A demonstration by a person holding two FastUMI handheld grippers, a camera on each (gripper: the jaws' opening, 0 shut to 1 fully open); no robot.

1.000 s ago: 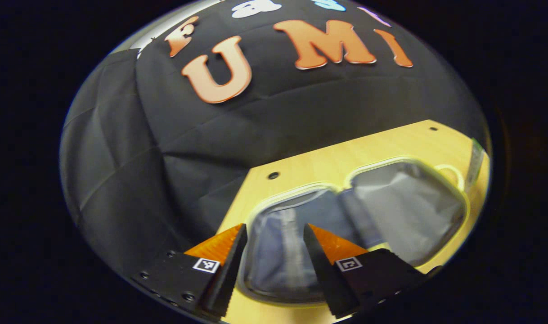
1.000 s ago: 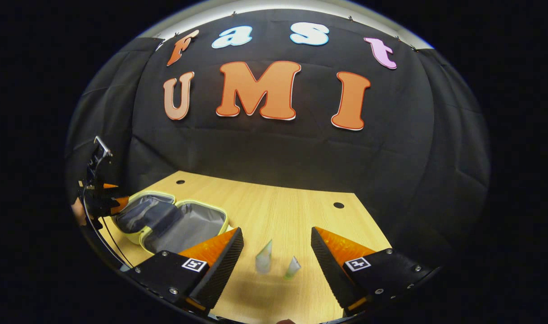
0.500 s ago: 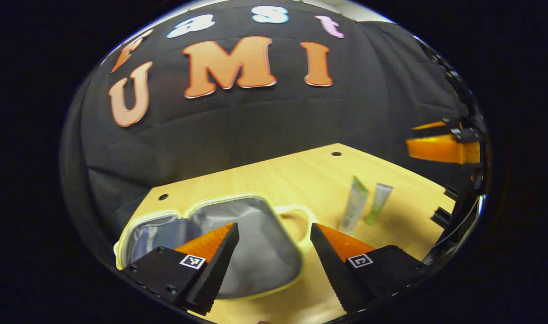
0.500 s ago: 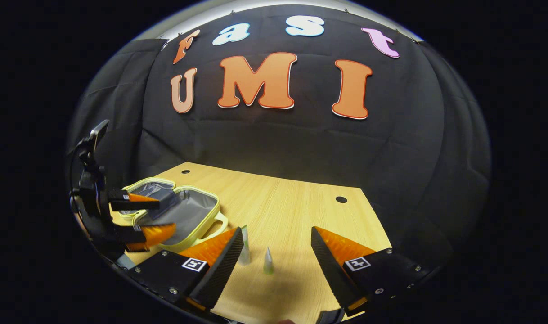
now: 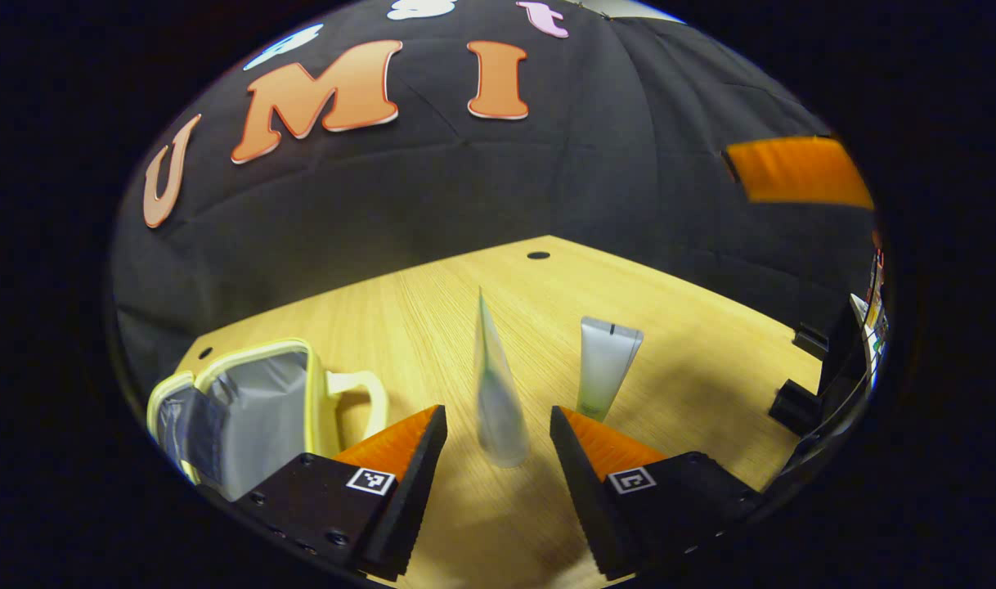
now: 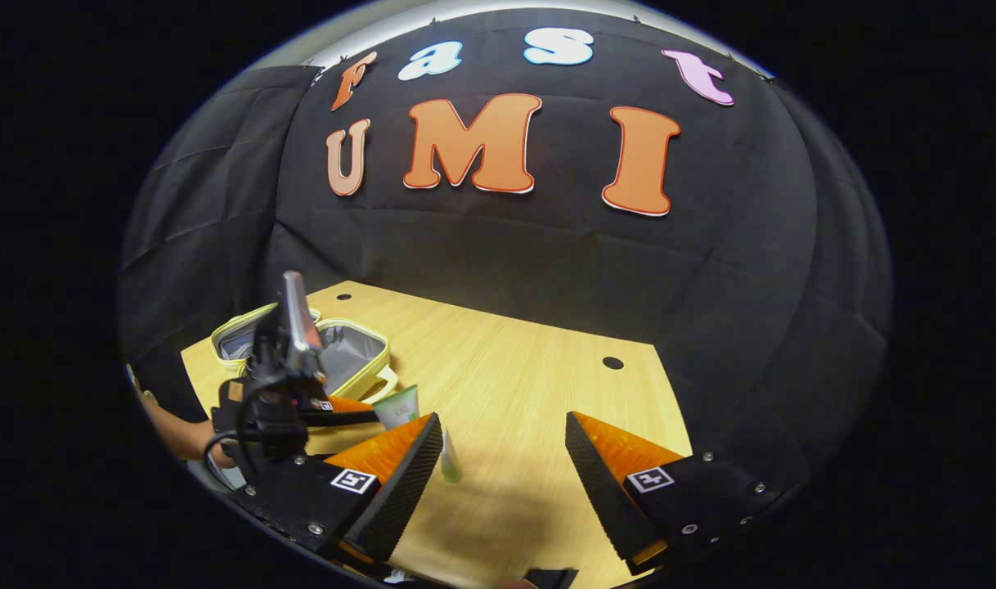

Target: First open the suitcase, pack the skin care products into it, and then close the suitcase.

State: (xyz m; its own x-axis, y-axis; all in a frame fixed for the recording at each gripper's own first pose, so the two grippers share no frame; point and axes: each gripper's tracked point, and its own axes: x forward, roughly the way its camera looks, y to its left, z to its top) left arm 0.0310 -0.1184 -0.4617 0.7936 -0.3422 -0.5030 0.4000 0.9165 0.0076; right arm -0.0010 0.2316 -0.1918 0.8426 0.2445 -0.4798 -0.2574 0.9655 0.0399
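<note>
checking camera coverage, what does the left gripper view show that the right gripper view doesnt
Left gripper view: the left gripper, jaws open, framing the tall tube close up, with the shorter tube standing apart to its right. Right gripper view: the right gripper, jaws open, and a forearm behind the other gripper's body. Both: the open suitcase, two tubes and the wooden table.

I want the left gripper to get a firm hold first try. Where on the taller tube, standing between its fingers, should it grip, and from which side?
Grip the taller tube low on its round body, near the cap end on the table. Up top it narrows to a thin crimped edge that would likely slip. Come straight ahead: the left gripper is open and already straddles it.
</note>
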